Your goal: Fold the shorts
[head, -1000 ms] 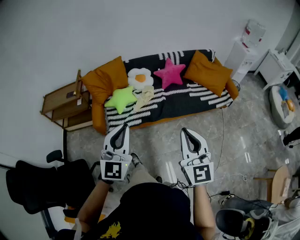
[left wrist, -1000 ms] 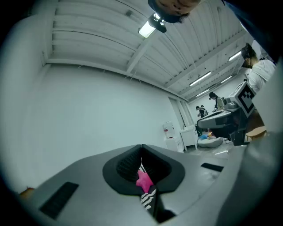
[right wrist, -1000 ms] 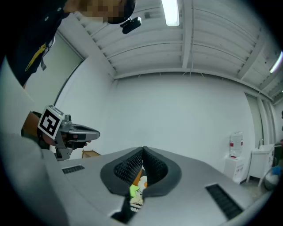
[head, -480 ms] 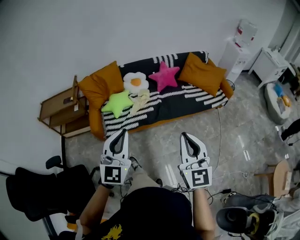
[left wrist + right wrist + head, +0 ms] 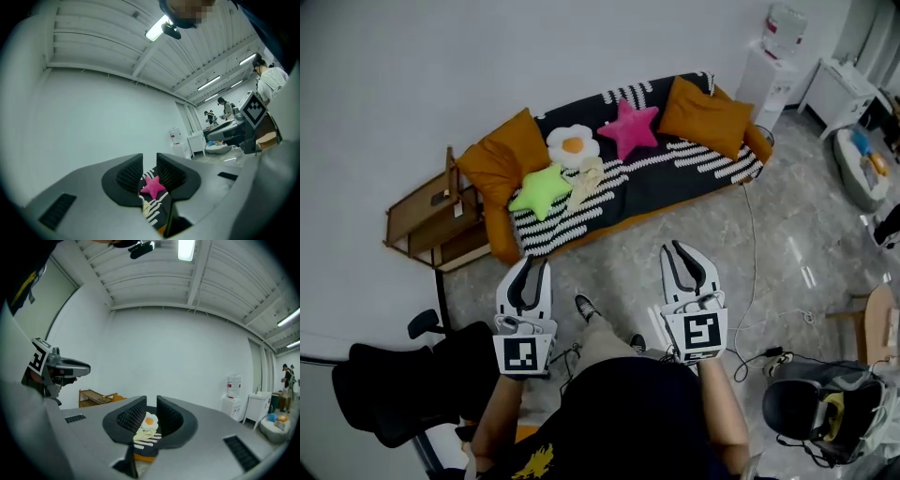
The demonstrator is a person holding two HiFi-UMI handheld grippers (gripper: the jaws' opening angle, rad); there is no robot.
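Both grippers (image 5: 534, 262) (image 5: 678, 246), jaws newly ajar, empty

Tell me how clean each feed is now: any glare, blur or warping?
Head view: sharp, even light, faint sheen streaks on the floor, edges bowed. Left gripper view: heavy fisheye, dark corners, ceiling light glaring. Right gripper view: ceiling lamp blown out, corners dark.

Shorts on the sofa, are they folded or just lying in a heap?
Not folded. The pale shorts lie crumpled in a loose heap on the sofa, right beside the green star pillow.
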